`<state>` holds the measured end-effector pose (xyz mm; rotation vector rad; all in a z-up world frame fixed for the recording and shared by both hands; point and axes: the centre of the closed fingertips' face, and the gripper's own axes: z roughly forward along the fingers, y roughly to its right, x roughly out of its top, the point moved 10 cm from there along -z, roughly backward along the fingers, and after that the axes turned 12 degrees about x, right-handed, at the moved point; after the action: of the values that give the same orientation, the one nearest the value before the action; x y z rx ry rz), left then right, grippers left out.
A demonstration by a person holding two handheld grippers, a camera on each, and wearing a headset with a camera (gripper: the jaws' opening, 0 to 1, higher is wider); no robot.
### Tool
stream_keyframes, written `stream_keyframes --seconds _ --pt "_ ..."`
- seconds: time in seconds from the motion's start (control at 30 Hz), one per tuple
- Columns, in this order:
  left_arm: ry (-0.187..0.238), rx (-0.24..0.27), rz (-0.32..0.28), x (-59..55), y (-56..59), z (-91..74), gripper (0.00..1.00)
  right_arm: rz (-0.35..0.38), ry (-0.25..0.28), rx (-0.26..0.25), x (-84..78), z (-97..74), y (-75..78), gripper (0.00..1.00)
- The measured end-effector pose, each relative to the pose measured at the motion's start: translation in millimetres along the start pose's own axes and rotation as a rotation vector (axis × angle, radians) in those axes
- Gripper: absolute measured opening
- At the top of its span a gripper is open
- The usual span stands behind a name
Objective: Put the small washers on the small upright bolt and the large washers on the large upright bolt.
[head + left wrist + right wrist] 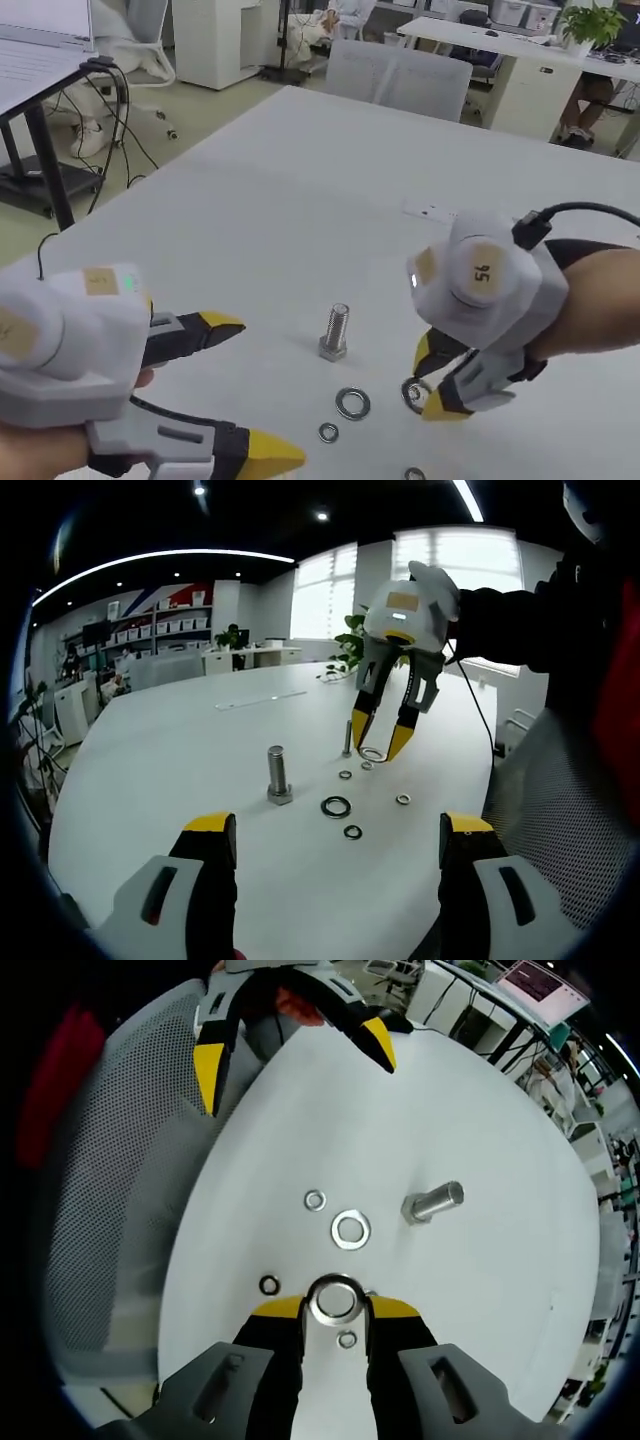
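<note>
Progress is near the start, as I judge it. The large upright bolt stands on the white table with a bare shank and no washer on it. The small upright bolt stands behind it in the left gripper view, and it is too thin for me to tell if it carries something.

My right gripper is clamped on one large washer, held flat between the two jaws. It is low at the table, close to the small bolt and apart from the large one. I cannot tell if the washer touches the surface. My left gripper has its jaws wide apart and holds nothing.

A second large washer lies flat just in front of the large bolt, with several small washers around it. All of them lie loose on the table itself, not in any tray, so I think almost the whole sorting is left to do.
</note>
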<state>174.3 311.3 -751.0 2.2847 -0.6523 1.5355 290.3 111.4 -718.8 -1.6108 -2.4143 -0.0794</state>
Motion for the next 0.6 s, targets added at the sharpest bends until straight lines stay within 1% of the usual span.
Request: stream_keyframes --seconds 0.2,0.4,0.6 --pt "0.012 0.032 0.004 0.2 -4.1 -0.3 0.83 -0.022 0.010 -0.022 7.5 -10.3 4.4 0.24" --pt "0.022 0.057 0.008 -1.1 -8.3 0.0 0.83 -0.038 0.026 -0.046 16.4 -21.2 12.4 0.24" --pt "0.032 0.078 0.019 -1.5 -10.8 -0.3 0.82 -0.045 0.037 -0.066 23.3 -28.2 20.6 0.24"
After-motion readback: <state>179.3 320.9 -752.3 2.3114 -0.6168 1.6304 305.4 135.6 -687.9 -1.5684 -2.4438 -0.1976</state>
